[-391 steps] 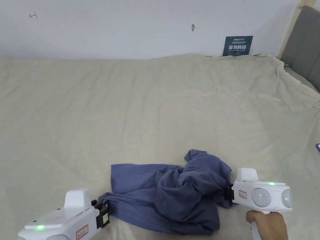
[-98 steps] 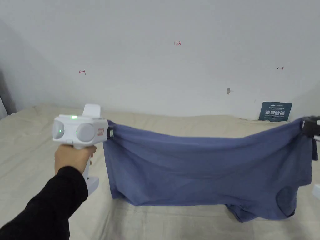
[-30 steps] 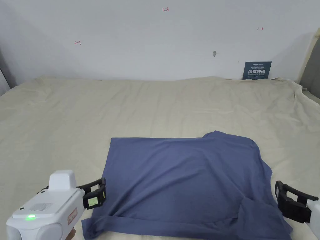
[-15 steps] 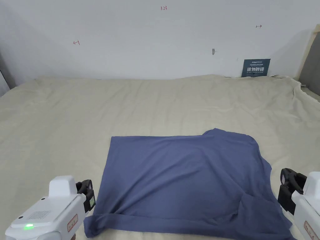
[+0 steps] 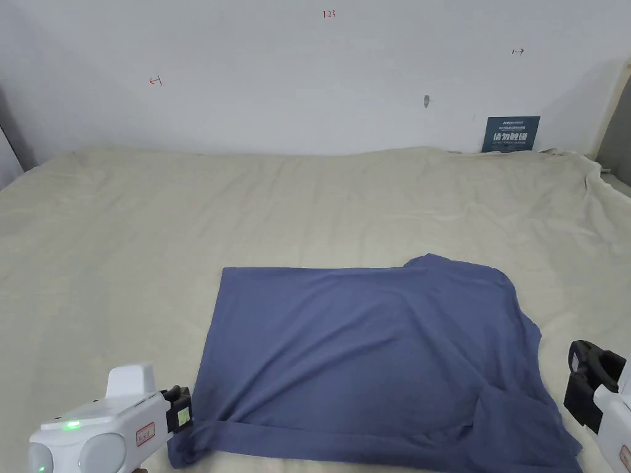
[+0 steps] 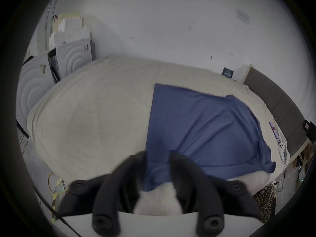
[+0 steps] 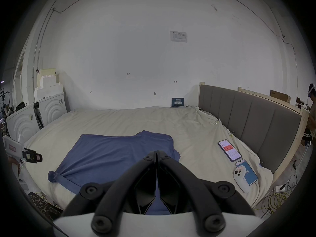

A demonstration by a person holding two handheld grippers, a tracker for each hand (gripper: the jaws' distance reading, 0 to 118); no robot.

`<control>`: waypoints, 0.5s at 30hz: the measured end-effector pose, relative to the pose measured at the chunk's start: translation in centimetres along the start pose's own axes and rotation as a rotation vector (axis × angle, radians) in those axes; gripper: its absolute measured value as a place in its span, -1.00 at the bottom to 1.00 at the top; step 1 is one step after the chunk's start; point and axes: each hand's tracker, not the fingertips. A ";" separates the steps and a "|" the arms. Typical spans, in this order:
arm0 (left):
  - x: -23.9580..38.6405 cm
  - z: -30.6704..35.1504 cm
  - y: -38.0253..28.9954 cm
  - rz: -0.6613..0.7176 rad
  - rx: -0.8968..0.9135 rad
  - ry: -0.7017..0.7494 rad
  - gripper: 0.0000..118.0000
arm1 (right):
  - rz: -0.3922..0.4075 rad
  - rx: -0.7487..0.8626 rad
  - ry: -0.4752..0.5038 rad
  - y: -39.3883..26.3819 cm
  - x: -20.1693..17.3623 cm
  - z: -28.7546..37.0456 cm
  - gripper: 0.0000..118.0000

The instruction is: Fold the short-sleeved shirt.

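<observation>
The blue short-sleeved shirt (image 5: 370, 351) lies spread flat on the bed, its near hem rolled up a little. My left gripper (image 5: 180, 416) is at the shirt's near left corner. In the left gripper view its jaws (image 6: 157, 157) stand apart, open, with the shirt's (image 6: 196, 129) corner between them, not pinched. My right gripper (image 5: 585, 382) hovers just off the shirt's right edge. In the right gripper view its jaws (image 7: 156, 152) are shut together with nothing in them, above the shirt (image 7: 111, 155). The left gripper (image 7: 32, 157) also shows there at far left.
A beige sheet (image 5: 308, 203) covers the wide bed. Two phones (image 7: 229, 150) and a white controller (image 7: 241, 177) lie near the bed's right edge, beside a grey headboard (image 7: 248, 121). A blue sign (image 5: 510, 133) leans on the wall. A person (image 7: 312, 104) stands far right.
The shirt went from crumpled, to held up stretched between both grippers, to lying flat and released. In the last second the left gripper dropped to the near left corner and the right gripper drew back.
</observation>
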 end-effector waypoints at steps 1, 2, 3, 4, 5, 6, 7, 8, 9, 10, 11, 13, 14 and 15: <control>-0.4 -0.9 0.0 0.011 -0.042 -0.001 0.00 | -0.002 -0.001 -0.002 0.2 0.9 0.0 -1.00; -0.8 -2.0 -0.1 0.025 -0.088 0.012 0.23 | -0.004 -0.005 -0.005 0.2 1.1 0.0 -1.00; -1.1 -2.8 -0.5 0.038 -0.113 0.019 0.27 | -0.005 -0.009 -0.007 0.1 1.1 -0.1 -1.00; -1.4 -3.5 -0.8 0.040 -0.114 0.015 0.28 | -0.006 -0.012 -0.009 0.1 1.2 -0.1 -1.00; -1.7 -4.2 -1.1 0.041 -0.125 0.013 0.30 | -0.008 -0.016 -0.011 -0.1 1.5 -0.3 -1.00; -1.9 -4.9 -1.4 0.039 -0.142 0.016 0.32 | -0.009 -0.019 -0.012 -0.1 1.6 -0.4 -1.00; -1.8 -5.5 -1.9 0.030 -0.164 0.026 0.34 | -0.009 -0.024 -0.014 -0.2 1.7 -0.5 -1.00; -1.9 -6.1 -2.1 0.027 -0.184 0.040 0.34 | -0.008 -0.029 -0.015 -0.3 1.7 -0.6 -1.00; -2.0 -6.7 -2.4 0.019 -0.199 0.043 0.34 | -0.009 -0.032 -0.015 -0.3 1.7 -0.6 -1.00; -2.1 -7.1 -2.5 0.015 -0.208 0.047 0.33 | -0.011 -0.035 -0.016 -0.4 1.7 -0.6 -1.00; -2.1 -7.4 -3.0 0.021 -0.202 0.051 0.30 | -0.014 -0.041 -0.014 -0.4 1.8 -0.6 -1.00; -2.2 -7.8 -3.2 0.024 -0.203 0.050 0.02 | -0.019 -0.047 -0.012 -0.5 1.7 -0.6 -1.00; -2.1 -8.0 -3.2 0.025 -0.204 0.044 -0.27 | -0.018 -0.050 -0.013 -0.5 1.7 -0.6 -1.00; -2.1 -8.1 -3.5 0.016 -0.208 0.030 -0.68 | -0.018 -0.053 -0.013 -0.6 1.7 -0.6 -1.00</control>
